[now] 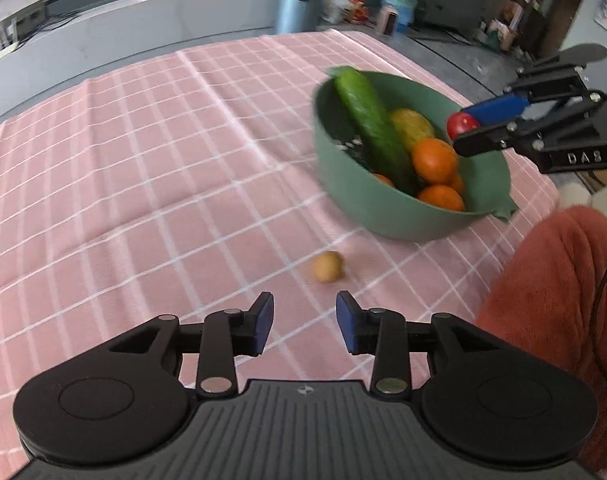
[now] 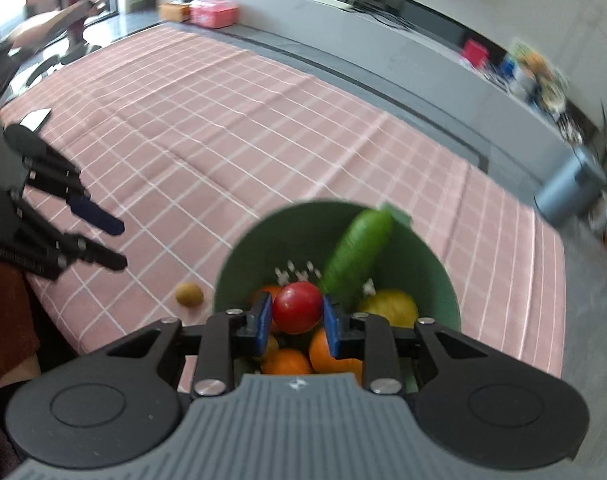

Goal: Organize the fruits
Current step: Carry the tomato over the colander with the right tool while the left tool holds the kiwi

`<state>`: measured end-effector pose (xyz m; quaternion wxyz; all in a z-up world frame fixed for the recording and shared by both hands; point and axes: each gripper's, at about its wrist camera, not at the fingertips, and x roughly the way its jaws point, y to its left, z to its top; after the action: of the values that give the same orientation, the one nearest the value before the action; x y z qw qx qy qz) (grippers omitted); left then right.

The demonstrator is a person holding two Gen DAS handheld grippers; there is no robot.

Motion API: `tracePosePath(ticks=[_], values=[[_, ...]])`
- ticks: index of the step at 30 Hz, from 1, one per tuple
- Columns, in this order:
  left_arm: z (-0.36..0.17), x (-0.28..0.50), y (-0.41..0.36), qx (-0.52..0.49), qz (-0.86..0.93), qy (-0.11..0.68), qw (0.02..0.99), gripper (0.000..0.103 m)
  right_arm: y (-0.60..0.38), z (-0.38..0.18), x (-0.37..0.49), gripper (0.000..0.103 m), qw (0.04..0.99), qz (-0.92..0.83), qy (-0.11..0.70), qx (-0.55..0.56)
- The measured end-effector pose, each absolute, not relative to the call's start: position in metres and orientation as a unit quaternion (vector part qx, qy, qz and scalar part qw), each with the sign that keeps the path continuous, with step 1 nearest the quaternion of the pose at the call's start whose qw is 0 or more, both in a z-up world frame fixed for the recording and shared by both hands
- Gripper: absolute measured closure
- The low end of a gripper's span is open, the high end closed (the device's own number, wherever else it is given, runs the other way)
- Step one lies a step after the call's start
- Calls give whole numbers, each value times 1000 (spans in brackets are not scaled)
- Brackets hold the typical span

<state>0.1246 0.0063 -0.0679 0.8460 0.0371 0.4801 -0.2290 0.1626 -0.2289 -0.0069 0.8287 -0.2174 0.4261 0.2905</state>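
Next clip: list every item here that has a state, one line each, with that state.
Left claw: open, empty.
Right claw: shut on the round red tomato, above the bowl.
Green plastic bowl: upright, holding produce.
Long green cucumber: leaning on the bowl's rim.
Small tan round fruit: loose on the pink checked cloth.

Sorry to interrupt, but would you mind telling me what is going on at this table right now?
A person is sorting fruit into a green bowl with two handheld grippers. The right gripper is shut on a small red tomato, held above the bowl, which already contains a cucumber, a yellow fruit and several oranges. The left gripper is open and empty, pointed at a small tan fruit lying on the pink checked tablecloth beside the bowl.
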Motion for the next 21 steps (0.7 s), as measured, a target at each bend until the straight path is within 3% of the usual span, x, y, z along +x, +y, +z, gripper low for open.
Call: tracePosePath(ticks=[13,21], values=[[-92,151,-8,38,-165,481,860,56,-282,-27,159,80,849,255,449,-109],[-102,168,-5,57,-130,498,855,75,-287,-30,164,80,853,251,444,-109]])
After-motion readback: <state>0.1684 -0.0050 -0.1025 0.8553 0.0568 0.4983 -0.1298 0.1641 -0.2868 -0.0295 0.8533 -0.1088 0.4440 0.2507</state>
